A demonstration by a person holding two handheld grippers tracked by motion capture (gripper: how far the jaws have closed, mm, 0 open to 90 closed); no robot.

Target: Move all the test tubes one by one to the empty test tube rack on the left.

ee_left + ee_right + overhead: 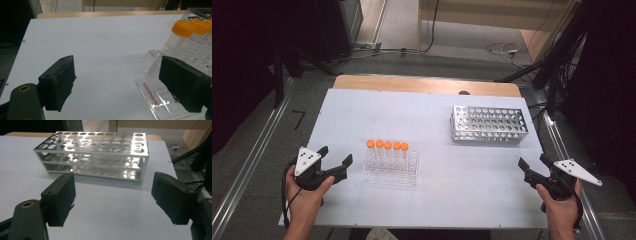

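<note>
Jaws of both the left gripper (334, 161) and right gripper (534, 164) are standing open; capped tubes (387, 152) in the clear rack (391, 175) are risking tipping if nudged sideways.

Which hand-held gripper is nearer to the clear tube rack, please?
Left. The left hand-held gripper sits just beside the clear tube rack, while the right hand-held gripper is far across the table.

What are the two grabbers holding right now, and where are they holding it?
Nothing. The left gripper hangs open beside the clear rack of orange-capped tubes, and the right gripper is open too, facing the metal rack.
</note>
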